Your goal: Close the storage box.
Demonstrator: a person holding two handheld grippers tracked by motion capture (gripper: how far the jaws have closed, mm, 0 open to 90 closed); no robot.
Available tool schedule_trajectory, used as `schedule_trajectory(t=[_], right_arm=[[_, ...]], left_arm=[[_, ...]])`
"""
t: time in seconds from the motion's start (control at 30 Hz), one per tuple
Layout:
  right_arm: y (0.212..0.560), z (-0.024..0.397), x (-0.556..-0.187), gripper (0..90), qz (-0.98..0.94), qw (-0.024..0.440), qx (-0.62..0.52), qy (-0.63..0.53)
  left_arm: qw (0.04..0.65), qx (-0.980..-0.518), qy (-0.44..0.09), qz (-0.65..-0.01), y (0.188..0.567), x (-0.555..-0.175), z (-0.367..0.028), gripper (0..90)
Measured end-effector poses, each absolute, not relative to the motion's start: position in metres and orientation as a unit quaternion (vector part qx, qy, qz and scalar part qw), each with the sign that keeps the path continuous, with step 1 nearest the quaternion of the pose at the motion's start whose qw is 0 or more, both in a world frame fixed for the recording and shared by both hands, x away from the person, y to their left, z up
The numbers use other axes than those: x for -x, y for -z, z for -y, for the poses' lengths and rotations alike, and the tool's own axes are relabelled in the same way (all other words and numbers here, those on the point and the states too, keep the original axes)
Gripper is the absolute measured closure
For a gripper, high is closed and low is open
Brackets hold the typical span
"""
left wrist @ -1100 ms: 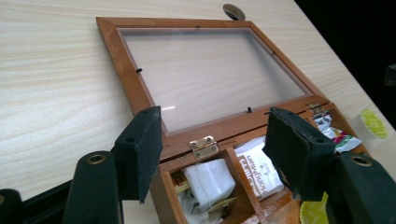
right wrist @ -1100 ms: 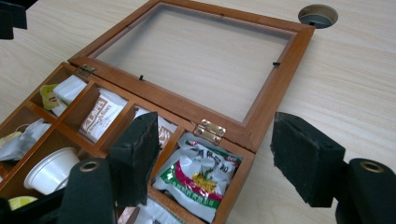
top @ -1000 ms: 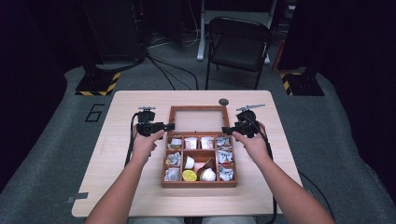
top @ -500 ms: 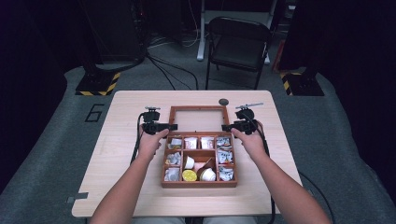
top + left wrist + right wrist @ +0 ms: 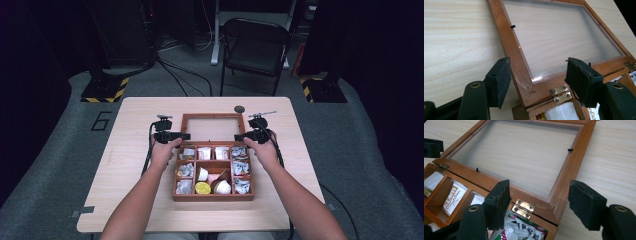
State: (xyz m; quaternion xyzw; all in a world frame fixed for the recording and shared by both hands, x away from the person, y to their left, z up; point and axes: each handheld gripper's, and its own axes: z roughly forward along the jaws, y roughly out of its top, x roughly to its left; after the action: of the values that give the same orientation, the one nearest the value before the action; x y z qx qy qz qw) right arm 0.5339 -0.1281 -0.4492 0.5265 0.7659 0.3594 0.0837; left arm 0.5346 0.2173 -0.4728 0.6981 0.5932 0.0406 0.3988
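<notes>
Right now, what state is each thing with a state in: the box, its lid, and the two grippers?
Wooden box: open, compartments filled with packets and small cups.
Lid: swung fully back, lying flat on the table, hinges spread.
Left gripper: open, jaws straddling the lid's hinge-side corner, pads not pressing.
Right gripper: open, jaws either side of the lid's other hinge-side corner, clear of the wood.
Chair: unoccupied.

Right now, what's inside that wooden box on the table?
The wooden box holds white packets, small cups and a yellow round item in compartments. Anything beneath them is covered.
</notes>
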Motion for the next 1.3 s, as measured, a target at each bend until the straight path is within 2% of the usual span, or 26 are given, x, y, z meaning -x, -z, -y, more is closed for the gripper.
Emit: schedule_trajectory(t=[1.3], right_arm=[[0.476,0.128,-0.555,30.9,-0.750,0.052,-0.565,-0.340]], left_arm=[[0.387,-0.695,-0.022,-0.605,0.492,-0.547,-0.214,35.0]])
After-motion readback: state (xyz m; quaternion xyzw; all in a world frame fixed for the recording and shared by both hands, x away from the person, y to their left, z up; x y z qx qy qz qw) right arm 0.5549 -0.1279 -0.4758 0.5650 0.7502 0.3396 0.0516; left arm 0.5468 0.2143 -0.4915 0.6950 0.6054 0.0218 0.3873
